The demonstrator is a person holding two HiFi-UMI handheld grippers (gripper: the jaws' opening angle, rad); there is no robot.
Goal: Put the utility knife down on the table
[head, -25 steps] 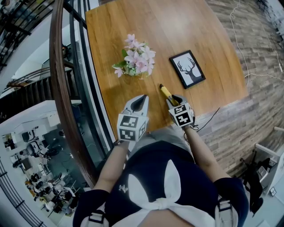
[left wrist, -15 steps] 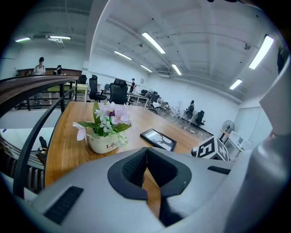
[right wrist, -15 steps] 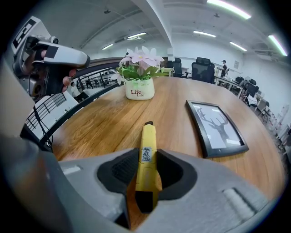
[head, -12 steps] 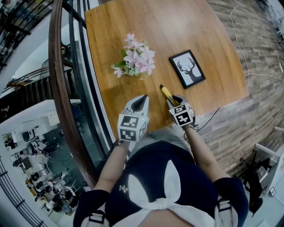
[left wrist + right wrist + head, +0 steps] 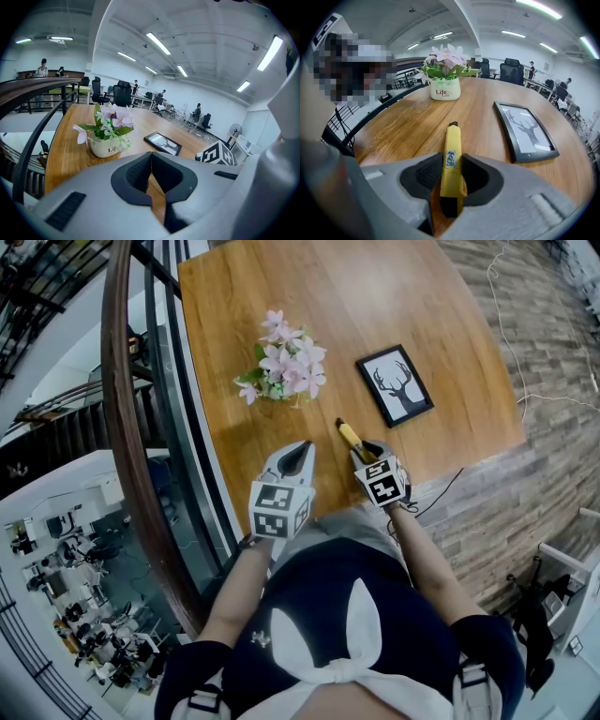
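Even, bright light; edges bend (fisheye vignetting).

Open-plan office, mezzanine level. Ceiling strip lights, black task chairs at far desks, people standing about. Railing on the left overlooks more workstations below.

Both forearms reach forward side by side. The left gripper tilts gently downward, its jaws pressed together on nothing. The right gripper tilts more steeply, jaws clamping the utility knife.
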